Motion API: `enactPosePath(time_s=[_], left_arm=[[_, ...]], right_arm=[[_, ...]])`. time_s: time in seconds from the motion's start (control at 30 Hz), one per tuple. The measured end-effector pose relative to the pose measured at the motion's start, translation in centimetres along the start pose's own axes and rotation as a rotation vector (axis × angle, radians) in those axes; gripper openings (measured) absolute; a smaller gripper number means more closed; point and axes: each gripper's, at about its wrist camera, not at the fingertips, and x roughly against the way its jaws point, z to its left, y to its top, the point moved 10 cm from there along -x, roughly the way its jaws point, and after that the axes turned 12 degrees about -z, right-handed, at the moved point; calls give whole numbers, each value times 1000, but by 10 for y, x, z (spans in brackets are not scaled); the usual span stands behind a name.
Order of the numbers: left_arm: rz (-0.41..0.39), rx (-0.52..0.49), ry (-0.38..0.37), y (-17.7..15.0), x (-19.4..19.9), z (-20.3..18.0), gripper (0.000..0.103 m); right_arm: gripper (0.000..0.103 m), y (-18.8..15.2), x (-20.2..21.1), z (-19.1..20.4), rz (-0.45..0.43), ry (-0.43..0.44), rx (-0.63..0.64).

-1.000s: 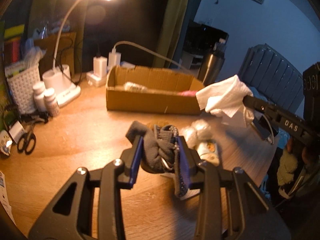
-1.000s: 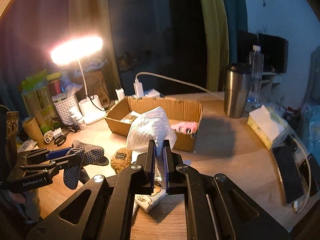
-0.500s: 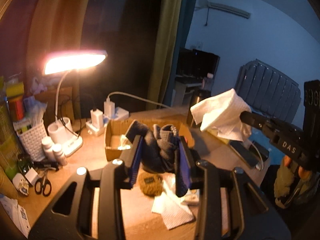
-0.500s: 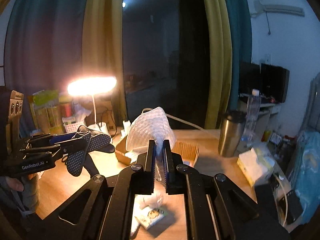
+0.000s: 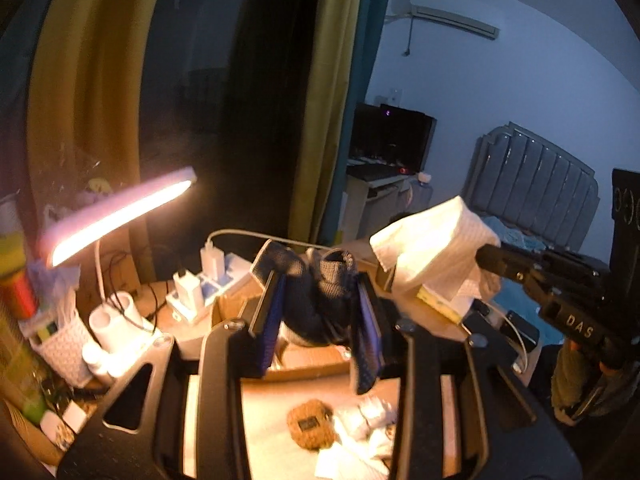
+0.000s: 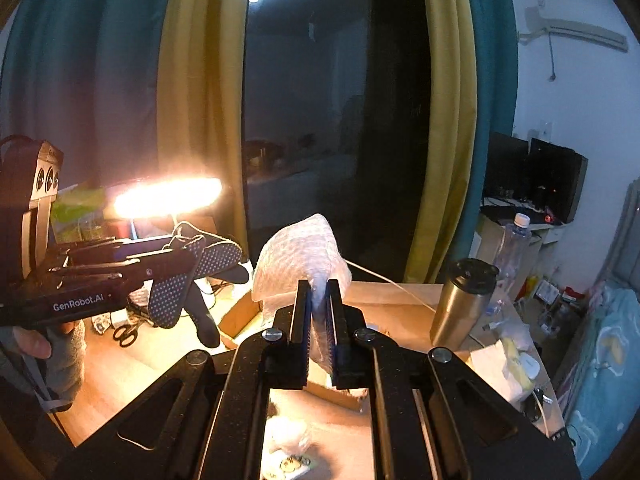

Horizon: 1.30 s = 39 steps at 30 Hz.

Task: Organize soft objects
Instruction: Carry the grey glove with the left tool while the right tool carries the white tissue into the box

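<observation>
My left gripper is shut on a dark grey dotted sock and holds it high above the desk; the sock also shows in the right wrist view. My right gripper is shut on a white cloth, also raised; the cloth shows at the right of the left wrist view. The open cardboard box sits on the desk below and behind the sock. A brown knitted piece and white soft items lie on the desk below.
A lit desk lamp stands at the left with a white basket, chargers and scissors. A steel tumbler, a water bottle and a tissue pack are at the right.
Both grippers have risen well above the desk, carrying the sock and the white cloth; the desk and box now sit lower in both views.
</observation>
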Motion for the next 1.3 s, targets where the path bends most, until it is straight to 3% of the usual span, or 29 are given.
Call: enactPosePath(time_s=[0.23,0.67,1.3], left_arm=[[52,-17,45,8,-42,15,36],[165,10,30,-35,-117,26,36],[301,13,17,-106,-188,30,36]], right_arm=[[8,-13,-41,-11,81,11,-31],[8,-50,-98,-24,175,35,-70],[7,-125,-166,-22,330,82,-111]])
